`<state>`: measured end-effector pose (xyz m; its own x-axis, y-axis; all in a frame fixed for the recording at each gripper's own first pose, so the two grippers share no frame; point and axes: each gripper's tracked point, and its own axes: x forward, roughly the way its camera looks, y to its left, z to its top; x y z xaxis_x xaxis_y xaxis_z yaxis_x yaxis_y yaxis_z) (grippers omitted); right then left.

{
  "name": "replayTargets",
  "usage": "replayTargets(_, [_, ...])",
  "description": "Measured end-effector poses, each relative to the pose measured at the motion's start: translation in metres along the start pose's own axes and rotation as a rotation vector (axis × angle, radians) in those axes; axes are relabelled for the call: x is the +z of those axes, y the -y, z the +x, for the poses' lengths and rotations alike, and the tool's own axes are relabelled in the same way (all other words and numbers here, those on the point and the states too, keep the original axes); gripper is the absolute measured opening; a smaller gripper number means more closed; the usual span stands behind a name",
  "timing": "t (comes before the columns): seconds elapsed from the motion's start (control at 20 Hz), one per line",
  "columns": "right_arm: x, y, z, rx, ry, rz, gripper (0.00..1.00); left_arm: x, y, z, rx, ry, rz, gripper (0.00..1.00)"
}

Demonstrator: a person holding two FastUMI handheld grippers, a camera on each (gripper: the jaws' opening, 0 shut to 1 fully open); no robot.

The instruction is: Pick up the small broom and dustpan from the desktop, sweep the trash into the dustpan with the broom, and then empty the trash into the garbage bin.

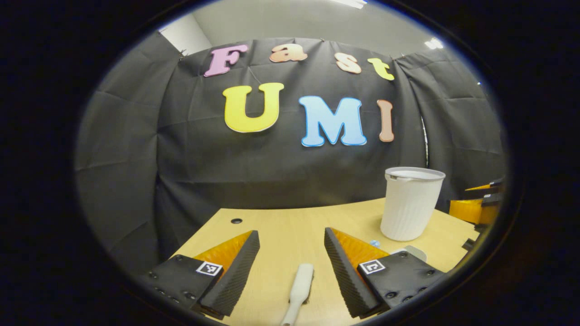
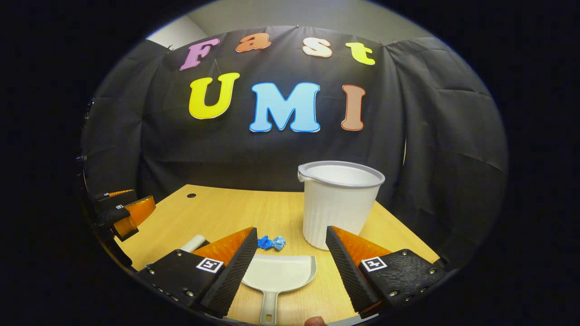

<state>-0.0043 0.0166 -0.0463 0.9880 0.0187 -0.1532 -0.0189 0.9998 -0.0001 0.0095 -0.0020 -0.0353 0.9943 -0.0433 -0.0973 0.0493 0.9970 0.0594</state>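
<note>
Both claws hang released over the wooden desktop. Left gripper, low centre of the left gripper view, has its jaws spread wide with the small broom's white handle lying on the desk between them, untouched. Right gripper, bottom centre of the right gripper view, is equally wide open above the white dustpan, which lies flat with its handle toward the bottom edge. Just beyond the pan's front lip sits the blue crumpled trash. White ribbed garbage bin stands upright, centre-right, near the desk's back edge.
</note>
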Motion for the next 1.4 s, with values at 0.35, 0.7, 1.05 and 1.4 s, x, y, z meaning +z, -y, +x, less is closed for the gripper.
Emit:
replayTargets(0.35, [-0.046, -0.009, 0.001, 0.013, -0.167, -0.009, 0.95, -0.066, -0.002, 0.010, -0.026, -0.183, -0.027, 0.96])
replayTargets(0.7, [-0.095, -0.018, 0.007, 0.029, -0.348, -0.007, 0.95, -0.131, 0.003, 0.021, -0.067, -0.380, 0.034, 0.96])
replayTargets(1.05, [-0.142, -0.023, 0.016, 0.048, -0.544, -0.024, 0.95, -0.187, 0.000, 0.036, -0.074, -0.565, 0.050, 0.95])
replayTargets(1.4, [-0.182, -0.026, 0.019, 0.069, -0.738, -0.045, 0.95, -0.216, 0.001, 0.048, -0.099, -0.682, 0.067, 0.95])
